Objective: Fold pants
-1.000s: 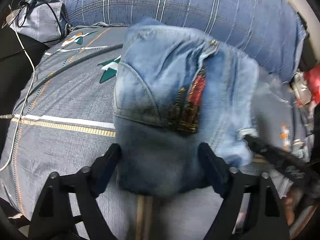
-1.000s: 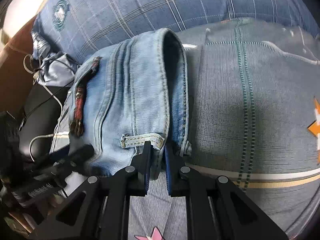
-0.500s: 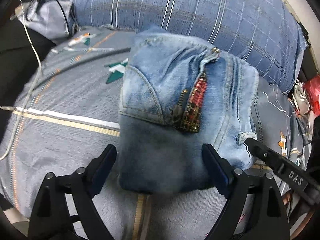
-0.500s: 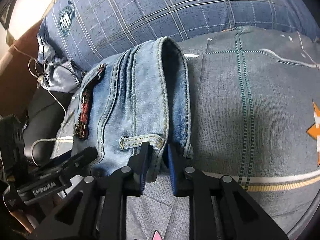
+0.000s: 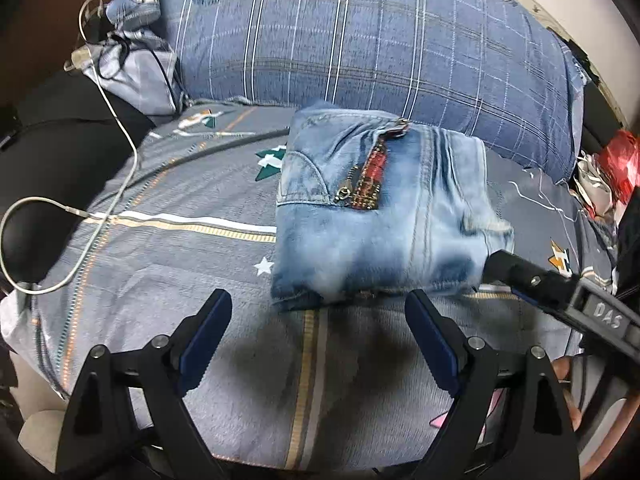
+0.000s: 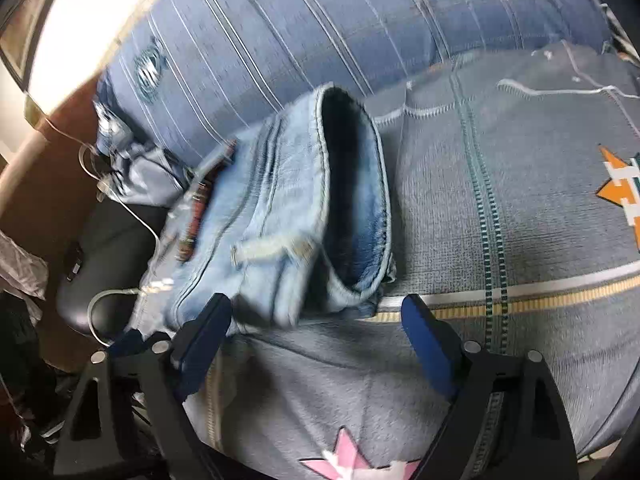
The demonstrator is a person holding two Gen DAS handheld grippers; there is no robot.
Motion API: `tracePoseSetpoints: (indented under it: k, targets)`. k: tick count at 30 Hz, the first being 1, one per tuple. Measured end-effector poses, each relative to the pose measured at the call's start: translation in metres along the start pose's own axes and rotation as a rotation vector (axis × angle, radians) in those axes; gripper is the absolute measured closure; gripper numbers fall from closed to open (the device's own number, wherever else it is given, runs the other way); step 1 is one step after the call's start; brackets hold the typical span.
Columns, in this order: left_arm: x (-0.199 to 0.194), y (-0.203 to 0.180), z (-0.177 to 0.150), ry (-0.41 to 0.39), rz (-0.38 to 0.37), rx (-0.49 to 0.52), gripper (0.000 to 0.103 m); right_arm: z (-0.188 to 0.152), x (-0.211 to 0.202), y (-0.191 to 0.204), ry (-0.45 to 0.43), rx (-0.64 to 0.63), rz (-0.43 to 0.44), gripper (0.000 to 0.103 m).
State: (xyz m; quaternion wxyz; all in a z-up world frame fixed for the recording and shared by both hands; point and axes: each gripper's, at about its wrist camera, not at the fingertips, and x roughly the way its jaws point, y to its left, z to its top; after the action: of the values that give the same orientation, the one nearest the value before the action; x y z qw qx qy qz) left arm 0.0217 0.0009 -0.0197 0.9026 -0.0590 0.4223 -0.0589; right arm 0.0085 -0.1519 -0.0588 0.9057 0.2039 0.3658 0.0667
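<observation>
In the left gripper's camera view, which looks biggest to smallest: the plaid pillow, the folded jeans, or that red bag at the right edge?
1. plaid pillow
2. folded jeans, though nearer the camera
3. red bag, partly cut off at the edge

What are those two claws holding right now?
Nothing. The left gripper is open, the right gripper is opening, and the folded jeans lie free on the bed.

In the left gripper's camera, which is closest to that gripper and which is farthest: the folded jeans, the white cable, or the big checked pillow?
From the left gripper:
1. Folded jeans, straight ahead on the bed, just past the fingertips.
2. White cable, off to the left, trailing over the bed's edge.
3. Checked pillow, at the back, behind the jeans.
</observation>
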Motion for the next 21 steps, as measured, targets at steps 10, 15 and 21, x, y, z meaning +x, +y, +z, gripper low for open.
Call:
tracePoseSetpoints:
  k: [10,15,21]
  targets:
    - [-0.025,0.007,-0.013,-0.077,0.020,-0.047,0.008,-0.027,-0.037,0.027,-0.083,-0.088,-0.074,0.011]
    - [-0.046,0.004,-0.011,-0.175,0.067,0.009,0.008,-0.035,-0.061,0.040,-0.179,-0.075,-0.071,0.006]
    - [-0.064,0.006,-0.010,-0.253,0.105,0.019,0.005,-0.044,-0.080,0.061,-0.267,-0.219,0.059,0.004]
